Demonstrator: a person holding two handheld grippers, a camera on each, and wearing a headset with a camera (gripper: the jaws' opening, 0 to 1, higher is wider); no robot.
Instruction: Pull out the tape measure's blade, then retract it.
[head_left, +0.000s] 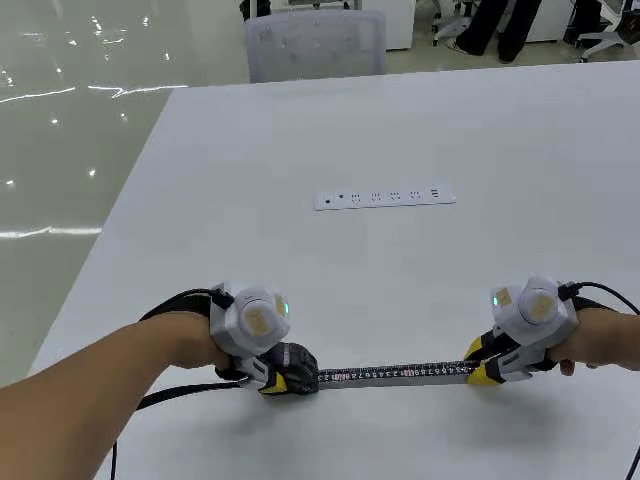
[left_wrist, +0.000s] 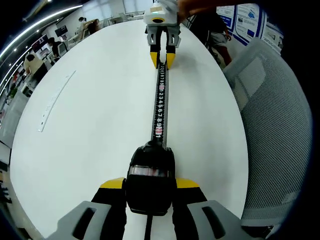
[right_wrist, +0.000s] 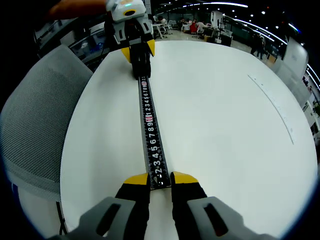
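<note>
Left claw (head_left: 272, 380) is clamping the tape measure (left_wrist: 151, 175); right claw (right_wrist: 160, 179) is pinching the extended blade (right_wrist: 150, 130) along the worktop's (head_left: 400, 130) near edge.

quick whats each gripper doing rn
Left gripper: closed on the tape measure case.
Right gripper: closed on the end of the blade.

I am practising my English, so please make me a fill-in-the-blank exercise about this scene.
The left tongs grip the tape measure case, coloured ____.
The right tongs pinch the numbered ____ by its end.
A white power strip lies on the ____ beyond them.
Missing: black; blade; table.
</note>
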